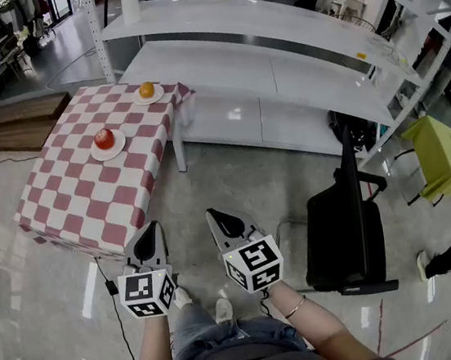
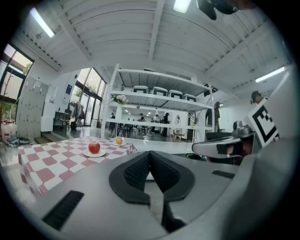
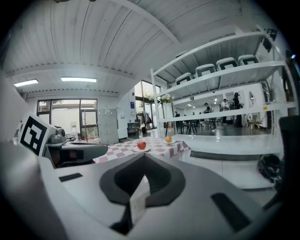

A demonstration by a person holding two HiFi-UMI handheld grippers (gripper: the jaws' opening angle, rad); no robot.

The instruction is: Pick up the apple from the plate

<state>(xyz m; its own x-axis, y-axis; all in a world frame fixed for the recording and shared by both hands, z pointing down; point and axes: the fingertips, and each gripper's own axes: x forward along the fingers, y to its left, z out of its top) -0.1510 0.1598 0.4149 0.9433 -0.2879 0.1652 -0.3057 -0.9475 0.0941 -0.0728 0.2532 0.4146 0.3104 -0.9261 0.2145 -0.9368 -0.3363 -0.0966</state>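
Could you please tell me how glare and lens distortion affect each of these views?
Head view: lights glare off the glossy floor, but the apple is sharp. Left gripper view: strong fisheye bending, dark corners; the shut left claw looms large, the apple tiny. Right gripper view: same bending, with the right claw filling the foreground.

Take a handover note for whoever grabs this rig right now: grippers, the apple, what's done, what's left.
Left gripper: shut, empty.
Right gripper: shut, empty.
Both are over the floor, short of the table.
Apple: on the near plate. An orange sits on the far one.
Done: nothing; apple untouched.
Left: step closer, open a gripper, grip the apple, lift it off.
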